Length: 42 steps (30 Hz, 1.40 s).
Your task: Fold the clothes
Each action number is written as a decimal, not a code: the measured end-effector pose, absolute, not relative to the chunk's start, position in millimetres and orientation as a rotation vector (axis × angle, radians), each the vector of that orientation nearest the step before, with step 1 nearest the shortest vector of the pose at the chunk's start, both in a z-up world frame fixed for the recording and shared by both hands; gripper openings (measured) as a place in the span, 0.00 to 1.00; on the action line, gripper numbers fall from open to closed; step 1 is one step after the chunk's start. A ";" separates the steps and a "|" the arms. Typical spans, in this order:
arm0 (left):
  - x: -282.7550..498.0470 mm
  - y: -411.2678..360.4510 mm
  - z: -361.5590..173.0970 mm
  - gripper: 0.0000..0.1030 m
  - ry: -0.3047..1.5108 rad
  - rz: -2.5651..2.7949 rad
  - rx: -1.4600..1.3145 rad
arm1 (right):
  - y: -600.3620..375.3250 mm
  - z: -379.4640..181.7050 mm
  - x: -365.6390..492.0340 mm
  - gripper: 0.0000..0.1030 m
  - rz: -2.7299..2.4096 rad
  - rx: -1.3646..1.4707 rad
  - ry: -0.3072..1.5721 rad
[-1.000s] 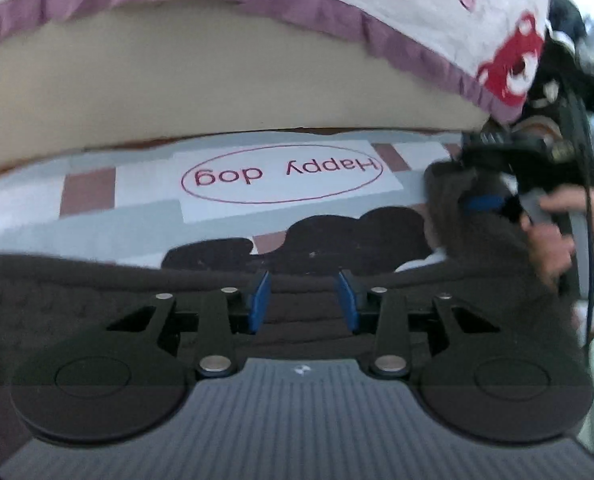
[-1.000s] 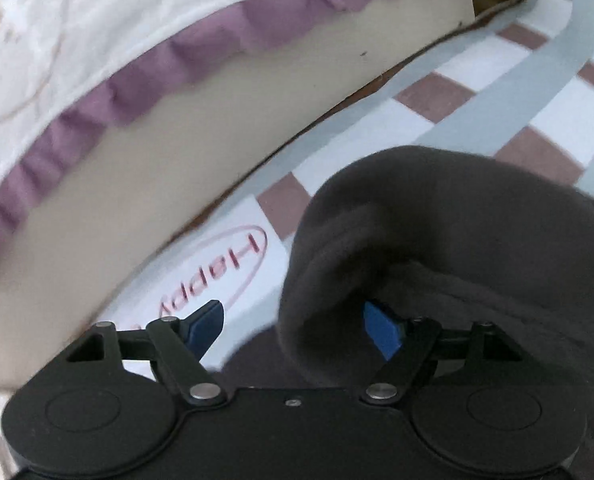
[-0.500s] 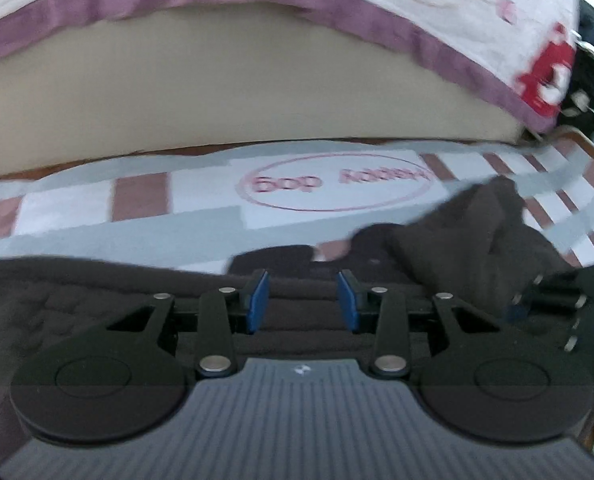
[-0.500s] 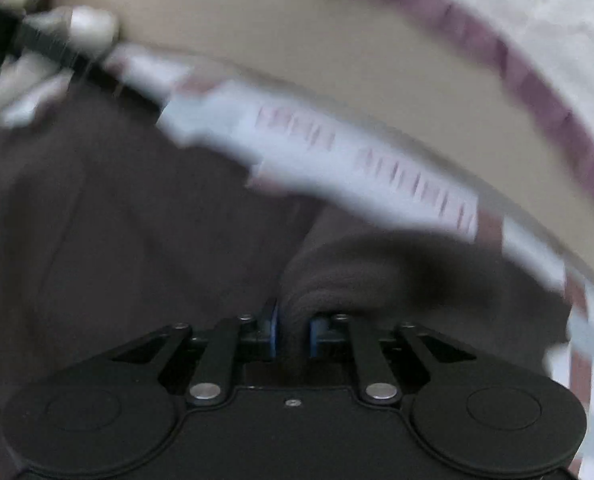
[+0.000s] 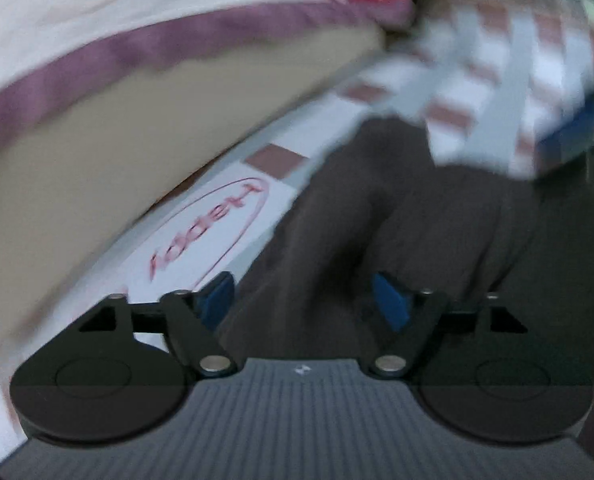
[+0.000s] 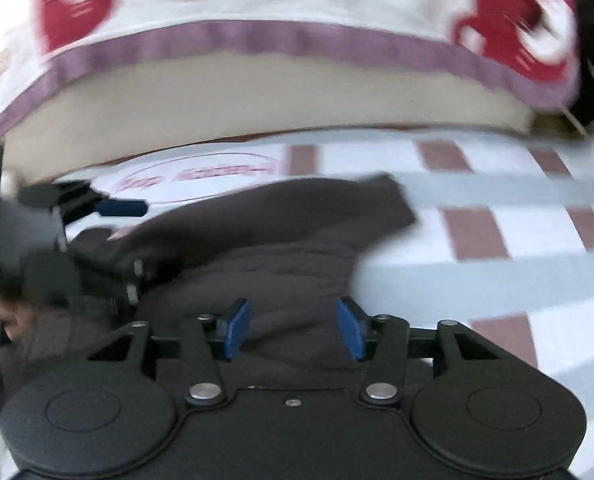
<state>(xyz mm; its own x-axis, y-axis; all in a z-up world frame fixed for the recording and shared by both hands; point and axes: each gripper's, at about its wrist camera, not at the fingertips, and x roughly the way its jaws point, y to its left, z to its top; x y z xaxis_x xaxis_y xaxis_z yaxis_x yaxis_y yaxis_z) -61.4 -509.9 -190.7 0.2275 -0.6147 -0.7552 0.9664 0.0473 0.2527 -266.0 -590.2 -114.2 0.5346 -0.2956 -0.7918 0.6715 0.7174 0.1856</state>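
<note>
A dark brown garment [image 5: 377,220] lies crumpled on the checked sheet [image 5: 477,92]. My left gripper [image 5: 303,304] hovers low over its edge, open wide, with fabric below the blue pads but not pinched. In the right wrist view the same garment [image 6: 257,236] spreads from left to centre. My right gripper [image 6: 293,328] is open above a fold of it, and nothing is clamped. A blue fingertip [image 6: 121,208] of the left gripper shows at the left, over the garment's far corner. Both views are blurred by motion.
The sheet carries a red oval "Happy dog" logo [image 5: 217,228] next to the garment. Behind it rises a beige mattress side [image 6: 257,100] topped by a white quilt with a purple ruffle [image 6: 297,40]. A hand [image 6: 5,312] shows at the left edge.
My right gripper, shut on a fold of the garment half a second ago, has opened. The left gripper's fingers have spread wider. Both cameras have swung, and the garment now lies bunched.
</note>
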 end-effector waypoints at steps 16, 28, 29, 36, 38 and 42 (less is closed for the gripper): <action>-3.8 -292.6 -139.6 0.26 0.505 -0.608 -0.071 | -594.5 -159.0 -238.3 0.01 -0.691 0.457 0.729; 9.0 -241.3 -155.9 0.55 0.813 -0.621 0.044 | -592.6 -167.3 -235.7 0.51 -0.454 0.835 0.690; 10.3 -244.2 -156.2 0.56 0.815 -0.658 0.084 | -588.5 -166.4 -228.0 0.51 -0.456 0.806 0.709; 18.2 -271.4 -139.1 0.56 0.792 -0.852 0.256 | -583.8 -176.5 -206.5 0.52 -0.495 0.741 0.865; 20.7 -280.3 -132.7 0.61 0.768 -0.903 0.282 | -576.6 -179.1 -214.8 0.52 -0.485 0.757 0.819; 25.7 -298.1 -119.7 0.92 0.717 -1.004 0.335 | -549.5 -182.7 -216.1 0.40 -0.445 0.651 0.788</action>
